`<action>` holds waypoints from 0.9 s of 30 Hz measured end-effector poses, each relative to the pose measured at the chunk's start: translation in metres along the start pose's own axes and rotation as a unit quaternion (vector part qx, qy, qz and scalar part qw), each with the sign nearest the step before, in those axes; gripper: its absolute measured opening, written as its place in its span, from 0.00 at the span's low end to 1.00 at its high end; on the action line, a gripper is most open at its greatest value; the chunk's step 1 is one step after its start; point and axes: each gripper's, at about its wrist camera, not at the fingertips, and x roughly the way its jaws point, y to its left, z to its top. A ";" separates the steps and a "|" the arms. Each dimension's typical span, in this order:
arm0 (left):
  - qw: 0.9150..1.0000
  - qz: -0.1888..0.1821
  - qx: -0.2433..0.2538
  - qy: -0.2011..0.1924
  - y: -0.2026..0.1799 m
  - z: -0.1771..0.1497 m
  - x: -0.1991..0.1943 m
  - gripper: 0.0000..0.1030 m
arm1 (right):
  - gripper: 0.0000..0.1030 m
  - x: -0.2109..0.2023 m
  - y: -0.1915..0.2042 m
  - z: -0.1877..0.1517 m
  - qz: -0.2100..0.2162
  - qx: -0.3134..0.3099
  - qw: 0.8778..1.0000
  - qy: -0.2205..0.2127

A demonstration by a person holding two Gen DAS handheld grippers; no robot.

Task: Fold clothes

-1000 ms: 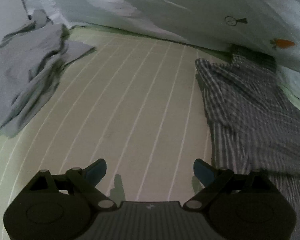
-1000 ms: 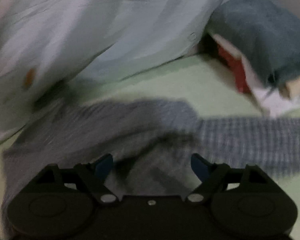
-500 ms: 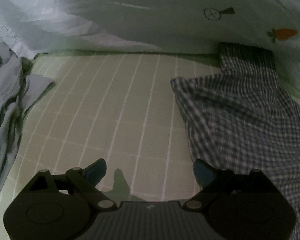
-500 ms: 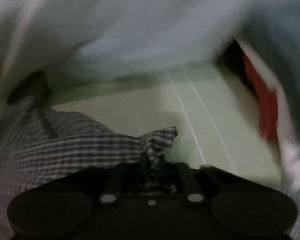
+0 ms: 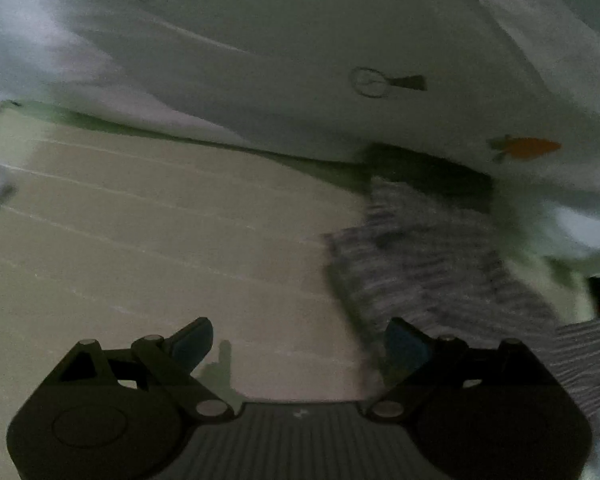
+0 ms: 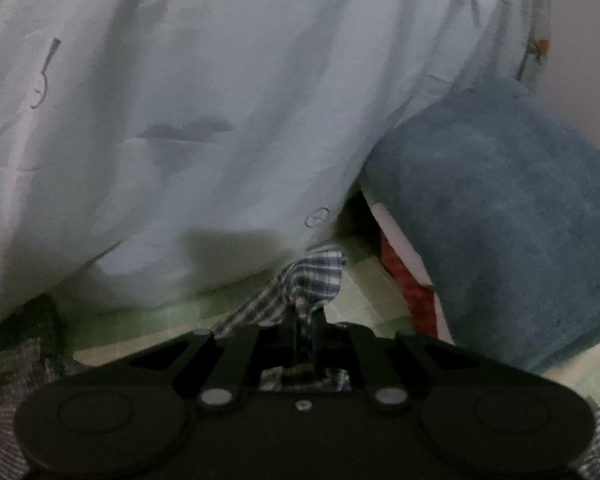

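Note:
A blue-and-white checked garment [image 5: 432, 264] lies on the pale green striped bed sheet [image 5: 140, 240], spread toward the right of the left wrist view. My left gripper [image 5: 300, 344] hangs open over the sheet, its right finger at the garment's left edge, nothing between the pads. In the right wrist view my right gripper [image 6: 306, 320] is shut on a corner of the checked garment [image 6: 312, 276], which sticks up past the fingertips and is lifted off the sheet; the rest trails away to the lower left.
A pale quilt [image 6: 180, 120] with small printed figures, one an orange carrot [image 5: 528, 147], is heaped along the far side. A blue plush cushion [image 6: 500, 220] over red and white items [image 6: 404, 280] sits at the right.
My right gripper closed on the checked garment's corner and raised it. My left gripper swung right across the sheet toward the garment; the grey clothing at the left has left its view.

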 end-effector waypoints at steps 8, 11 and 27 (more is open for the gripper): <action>0.997 -0.054 -0.029 0.048 -0.014 0.017 0.046 0.04 | 0.07 0.010 -0.007 -0.001 -0.006 0.014 1.000 0.015; 0.999 -0.049 -0.011 0.015 -0.020 0.032 0.048 0.03 | 0.07 0.006 -0.008 -0.002 -0.001 0.027 1.000 -0.005; 0.999 0.049 0.018 -0.014 -0.010 0.041 0.017 0.61 | 0.06 -0.008 0.031 -0.033 0.008 -0.047 0.999 0.021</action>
